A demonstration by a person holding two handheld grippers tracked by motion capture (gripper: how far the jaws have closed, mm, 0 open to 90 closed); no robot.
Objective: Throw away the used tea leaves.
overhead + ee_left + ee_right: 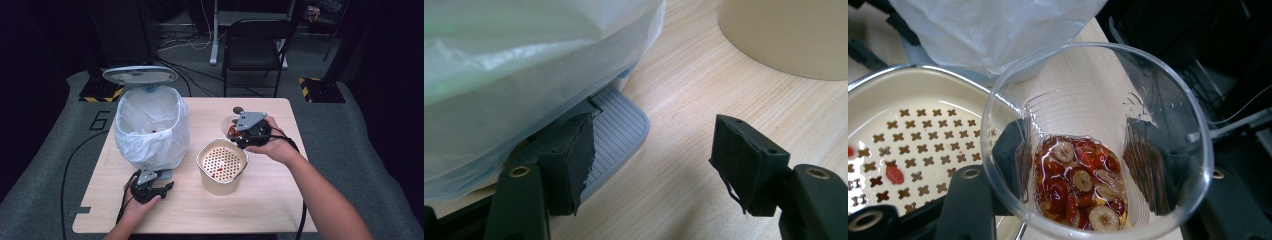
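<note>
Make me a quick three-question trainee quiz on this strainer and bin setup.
1. True or false: the right gripper holds a clear cup of red fruit pieces.
2. What does the left gripper rest beside: A the bin's pedal, B the chair, C the cup?
3. Is the bin lid up or down?

Key
1. True; its jaws clamp the cup beside the strainer.
2. A; jaws open, holding nothing.
3. Up.

Clear ribbed plastic cup (1098, 140) of glossy red and tan sliced fruit (1078, 182), cream strainer bucket (222, 165) with cross-shaped holes, white translucent bin liner (150, 125), grey ridged pedal (616, 132), pale wood-grain surface (270, 200), black tool pads (744, 162)
</note>
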